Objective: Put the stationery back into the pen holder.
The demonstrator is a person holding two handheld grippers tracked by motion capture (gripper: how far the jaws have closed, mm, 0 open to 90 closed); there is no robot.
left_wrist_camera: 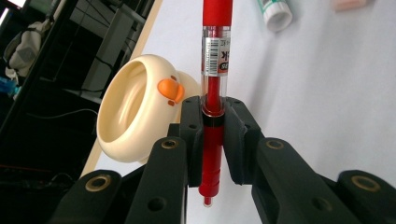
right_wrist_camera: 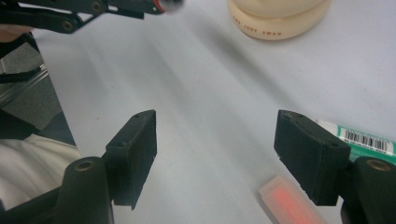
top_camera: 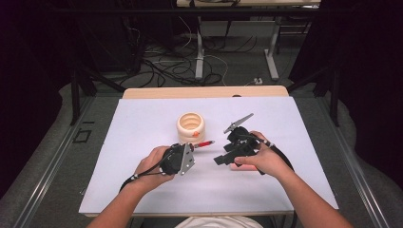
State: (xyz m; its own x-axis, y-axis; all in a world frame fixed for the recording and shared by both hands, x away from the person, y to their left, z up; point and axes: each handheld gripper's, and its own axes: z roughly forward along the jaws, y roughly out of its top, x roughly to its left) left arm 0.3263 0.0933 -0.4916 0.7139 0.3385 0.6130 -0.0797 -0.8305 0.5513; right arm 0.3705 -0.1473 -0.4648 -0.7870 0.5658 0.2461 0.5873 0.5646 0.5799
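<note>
Red pen point(left_wrist_camera: 214, 88), clamped across its barrel by the left gripper point(left_wrist_camera: 212, 135), pads pressing from both sides, long end running forward past the jaws and a short end poking out behind them. From the high view, pen point(top_camera: 204, 143) held roughly level just above the white table point(top_camera: 142, 190), pointing from the left gripper point(top_camera: 183, 159) toward the right gripper point(top_camera: 235, 149). Cream duck-shaped holder point(top_camera: 190, 127) just beyond the pen, near but apart; in the left gripper view, holder point(left_wrist_camera: 135, 107) to the left of the barrel, orange beak turned toward it.

Right gripper point(right_wrist_camera: 215, 149) standing wide, nothing between the pads, only bare table there. Pinkish block point(right_wrist_camera: 289, 200) lying on the table under its right jaw, green-and-white tube point(right_wrist_camera: 364, 137) just behind that jaw; neither touched, as far as can be told.

Probably a pen on its way into the holder, or across to the waiting jaws; hard to say which. Either way: keep the left grip firm and square on the barrel to stop any swivel. For the holder, lift first, tip the pen toward upright, line the leading end over the opening, lower without knocking the rim, release only once inside. For a handover, bring the free end between the open pads, close the right gripper fully before easing the left.
</note>
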